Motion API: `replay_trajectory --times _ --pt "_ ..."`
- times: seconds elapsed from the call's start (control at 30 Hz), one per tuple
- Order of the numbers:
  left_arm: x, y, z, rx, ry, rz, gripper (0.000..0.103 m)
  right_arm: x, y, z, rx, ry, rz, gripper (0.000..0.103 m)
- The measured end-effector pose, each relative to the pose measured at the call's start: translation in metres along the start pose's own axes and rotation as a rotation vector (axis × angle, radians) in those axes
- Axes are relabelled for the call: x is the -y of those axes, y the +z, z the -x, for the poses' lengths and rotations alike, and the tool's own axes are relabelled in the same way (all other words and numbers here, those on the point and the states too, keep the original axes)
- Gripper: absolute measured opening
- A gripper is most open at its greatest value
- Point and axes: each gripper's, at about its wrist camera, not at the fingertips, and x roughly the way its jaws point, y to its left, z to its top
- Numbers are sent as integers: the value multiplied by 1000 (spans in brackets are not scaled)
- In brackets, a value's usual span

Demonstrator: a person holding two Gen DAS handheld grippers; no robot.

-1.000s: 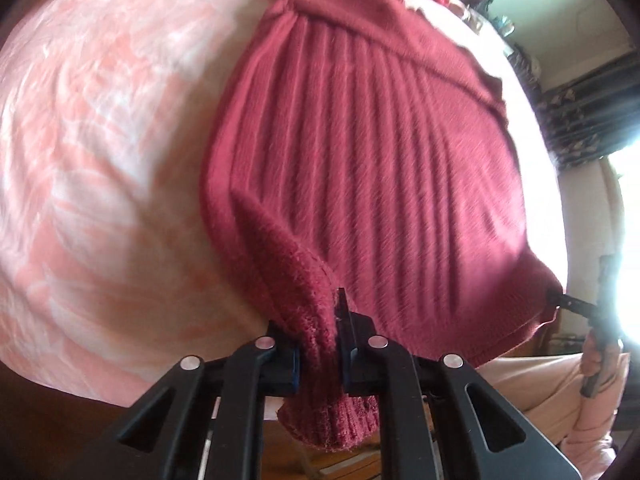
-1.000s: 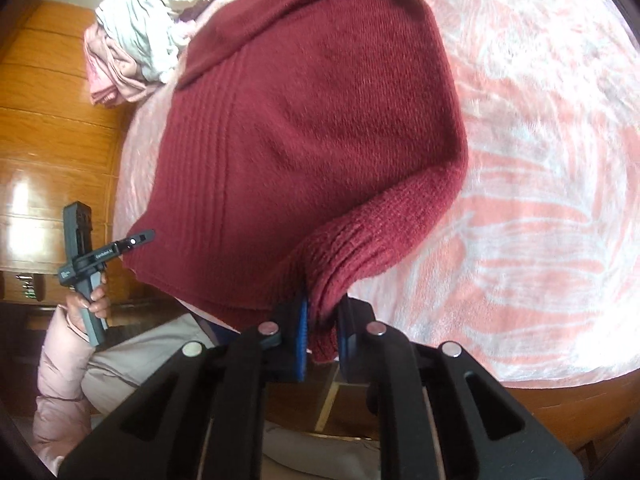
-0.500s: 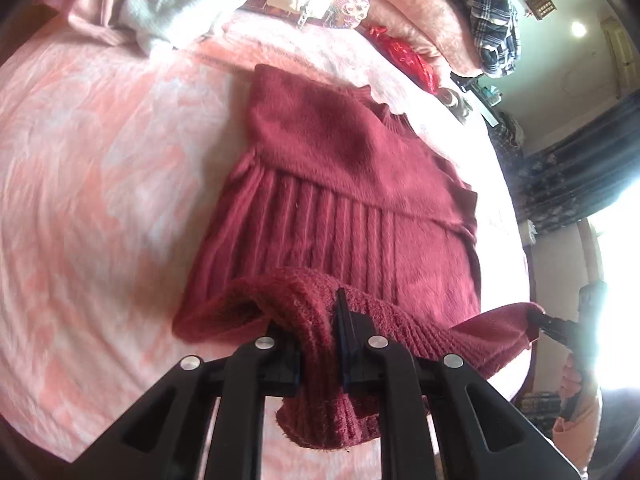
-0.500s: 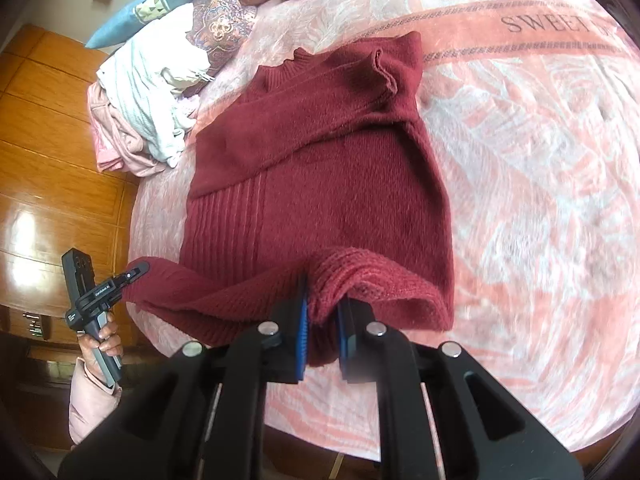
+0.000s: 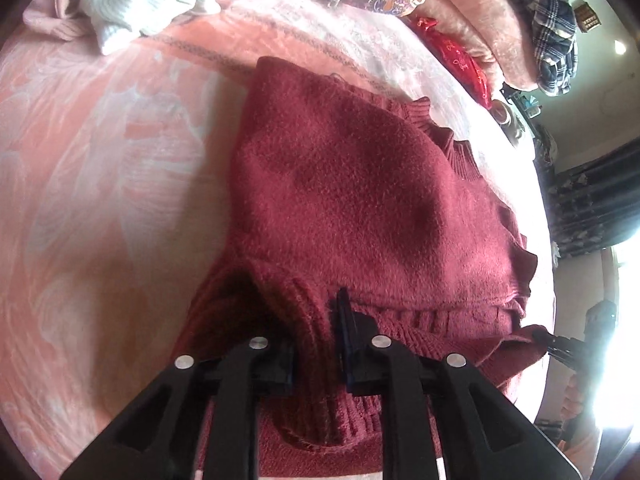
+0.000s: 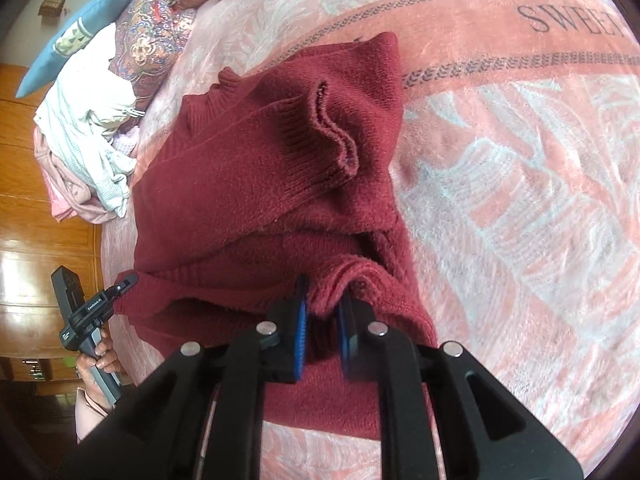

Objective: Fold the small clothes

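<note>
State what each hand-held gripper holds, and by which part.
Both hold the dark red sweater by its ribbed bottom hem: left hand-held gripper and right hand-held gripper at opposite corners, jaws opening with knit between them.

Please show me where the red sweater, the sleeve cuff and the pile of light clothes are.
red sweater (image 5: 360, 184), left wrist view, its folded body.
sleeve cuff (image 6: 336, 136), right wrist view, open end.
pile of light clothes (image 6: 88, 136), right wrist view, white knit.

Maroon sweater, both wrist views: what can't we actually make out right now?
- Hem of the maroon sweater: left wrist view, hidden behind the left gripper and cut off by the bottom edge.
- Right gripper: left wrist view, washed out by window glare.
- Layers under the folded sleeve cuff: right wrist view, covered by the sweater's own folds.
- Blanket lettering: right wrist view, cut off by the lens rim.
</note>
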Motion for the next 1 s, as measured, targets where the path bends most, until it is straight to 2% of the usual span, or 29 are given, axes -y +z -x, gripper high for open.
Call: replay_trajectory --times 0.1,0.13,0.2,0.27,0.3,0.33,0.37,0.43,0.5,0.63,0.77,0.83,1.0 --pt "-6 10 -7 -31 -31 50 19 12 4 7 24 4 -11 25" --pt "-10 13 -5 -44 -60 79 20 15 5 11 34 5 -14 31" --pt "-17 16 3 -51 -117 105 23 19 5 22 64 0 -8 34" --pt "-23 16 18 -32 -155 110 29 26 6 33 93 1 -13 40" --pt "-26 15 27 -7 -149 106 40 30 5 39 115 4 -19 45" --pt "-29 14 37 36 -121 96 53 33 5 45 133 12 -20 49" --pt "-30 12 47 82 -91 78 56 36 4 48 140 16 -16 50" --pt "-30 11 60 126 -43 23 56 38 3 51 143 18 -10 51" --pt "-26 9 66 145 -28 -28 57 37 3 49 141 16 4 52" --pt "-10 9 59 142 41 -130 61 21 2 39 112 -27 69 52" --pt "5 10 38 114 95 -177 66 3 1 25 68 -66 122 53" --pt "12 9 26 92 134 -206 66 -4 1 22 59 -88 148 60" --pt "26 0 2 54 189 -309 74 -6 2 12 28 -103 175 62"
